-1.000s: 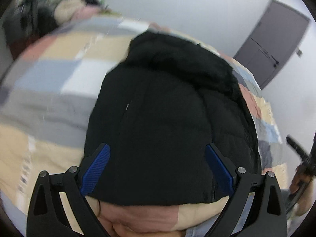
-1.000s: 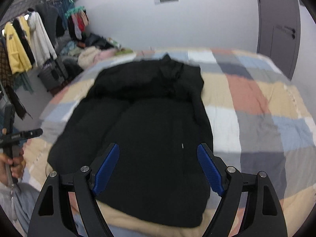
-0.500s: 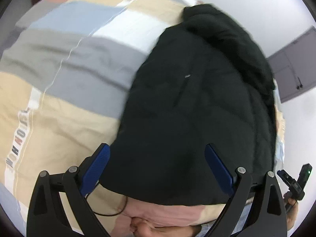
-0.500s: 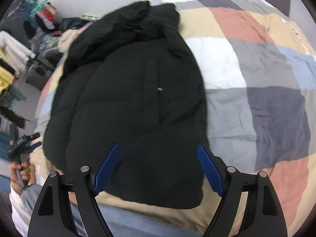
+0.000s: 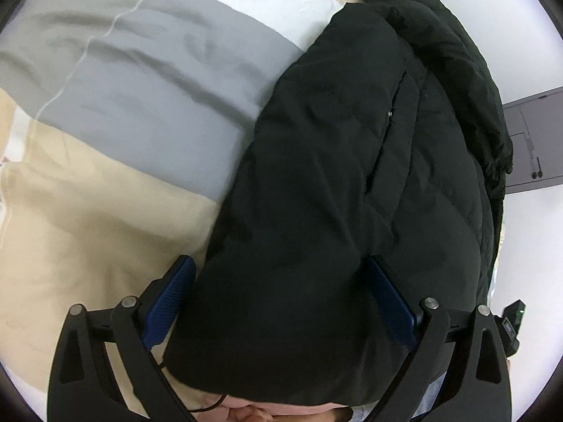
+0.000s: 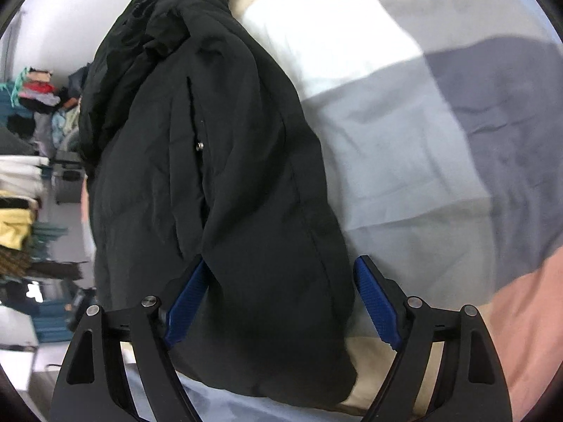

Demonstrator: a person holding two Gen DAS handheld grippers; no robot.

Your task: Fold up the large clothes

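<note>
A large black padded jacket [image 5: 334, 183] lies spread on a bed with a patchwork quilt [image 5: 116, 112]; its hood is at the far end. My left gripper [image 5: 281, 281] is open, its blue pads straddling the jacket's near left hem corner from above. In the right wrist view the jacket [image 6: 225, 183] fills the left and centre. My right gripper [image 6: 281, 281] is open over the near right hem corner, the left pad close to a fold of the fabric. Neither gripper holds cloth.
The quilt [image 6: 440, 147] spreads wide to the right of the jacket. A clothes rack and piled clothes [image 6: 31, 112] stand at the left of the room. A grey door [image 5: 531, 140] is at the far wall. The other gripper's tip [image 5: 512, 320] shows at right.
Both grippers have dropped and tilted down towards the jacket's near hem, each swinging to its own corner. The jacket has not moved. Both stay open.
</note>
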